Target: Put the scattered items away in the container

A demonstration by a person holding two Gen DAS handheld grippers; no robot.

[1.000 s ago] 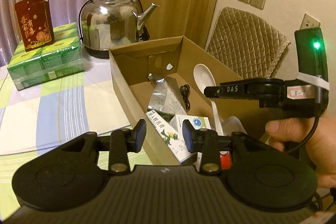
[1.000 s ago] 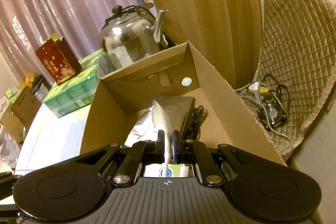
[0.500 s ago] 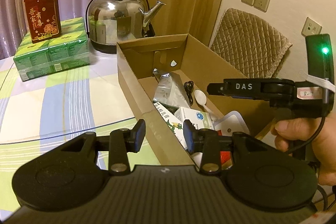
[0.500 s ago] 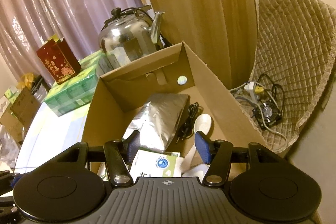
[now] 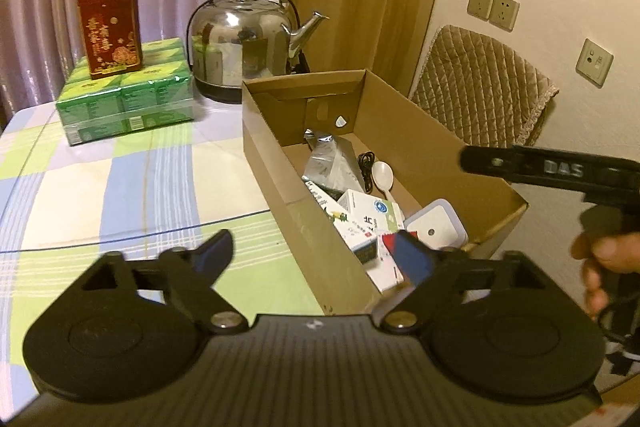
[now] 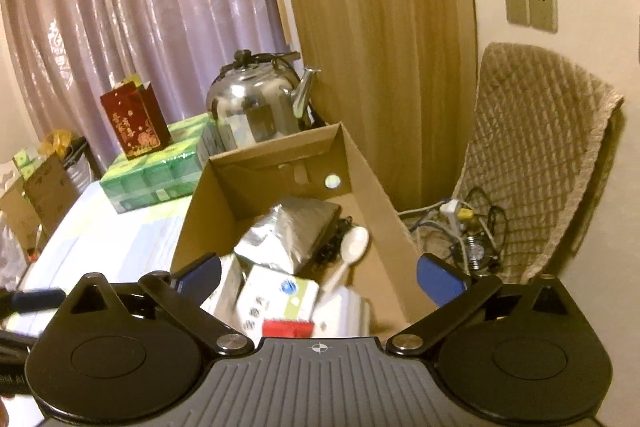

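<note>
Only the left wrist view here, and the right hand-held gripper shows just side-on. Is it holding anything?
Observer: No. The right hand-held gripper has its jaws opening with nothing gripped between them. It points over the near end of the cardboard box.
Operator: What's past the box's right wall? That's hidden for me.
Observer: A tangle of cables with a power strip, low down by the padded chair.
Operator: Anything beyond the table's left edge?
Observer: An open carton stands beside the table there.
</note>
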